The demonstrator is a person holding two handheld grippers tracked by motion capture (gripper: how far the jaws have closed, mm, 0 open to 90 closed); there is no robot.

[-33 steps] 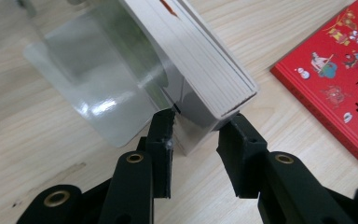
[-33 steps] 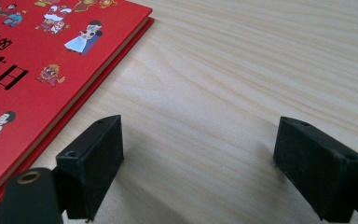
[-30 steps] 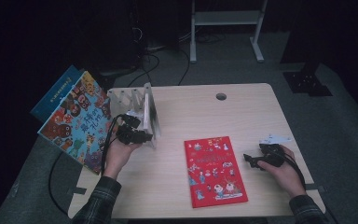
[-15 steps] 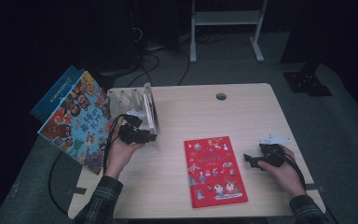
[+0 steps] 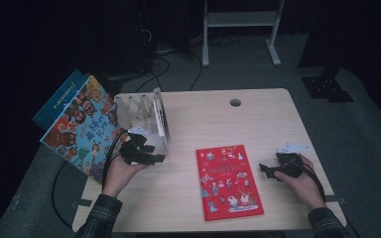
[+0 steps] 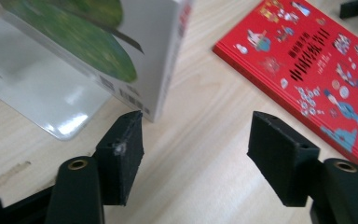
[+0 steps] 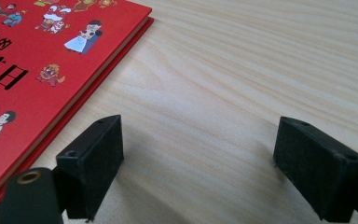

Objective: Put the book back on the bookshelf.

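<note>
Centrally on the wooden surface (image 5: 188, 198), a red book (image 5: 228, 181) lies flat and closed, between a person's two hands. Left claw (image 5: 151, 157) rests on the surface beside a clear rack (image 5: 139, 111), its jaws spread and empty; the left gripper view shows a white book (image 6: 135, 51) standing upright in that rack (image 6: 37, 98), its lower corner just ahead of the jaw seen at left, not touching it. Beyond the other jaw in that view lies the red book (image 6: 307, 74), apart from the claw. Right claw (image 5: 268, 170) sits just off the red book's right edge, likewise spread and gripping nothing; the right gripper view shows bare wood between its jaws, with the red book's (image 7: 37, 70) corner beside the jaw seen at left. Nothing stands between either claw and the red book. At the surface's left edge, two large picture books (image 5: 79, 124) lean outward, overhanging the floor. A round cable hole (image 5: 235, 102) marks the surface's far side, and a white frame (image 5: 238, 29) stands on the floor behind.
</note>
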